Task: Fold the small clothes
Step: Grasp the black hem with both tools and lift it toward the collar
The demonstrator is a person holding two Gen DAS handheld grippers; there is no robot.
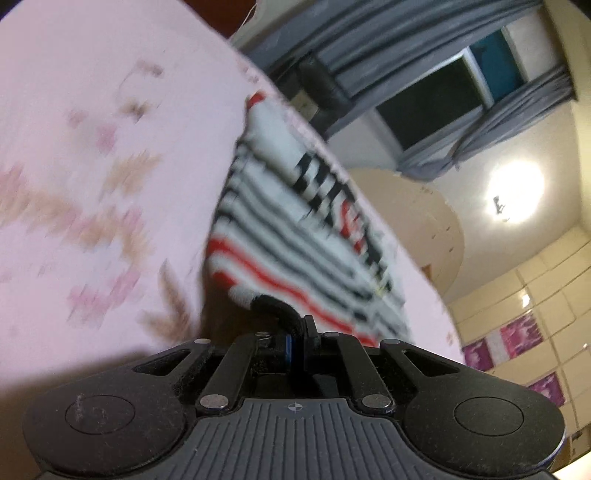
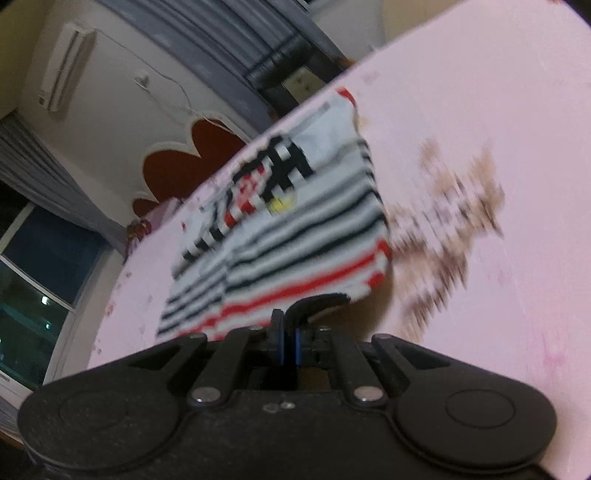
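A small white garment with black and red stripes (image 1: 295,236) lies on a pink floral bedsheet (image 1: 92,166). My left gripper (image 1: 295,328) is shut on its black-trimmed near edge (image 1: 277,308), which is lifted a little off the sheet. In the right wrist view the same striped garment (image 2: 288,229) spreads ahead on the sheet (image 2: 498,110). My right gripper (image 2: 290,325) is shut on its black-trimmed hem (image 2: 317,301), also raised. Both views are tilted and blurred by motion.
Grey curtains (image 1: 388,33) and a dark window (image 1: 432,103) stand beyond the bed. A ceiling lamp (image 1: 515,195) glares at the right. A wall air conditioner (image 2: 64,66) and a red flower-shaped wall panel (image 2: 184,162) show in the right wrist view.
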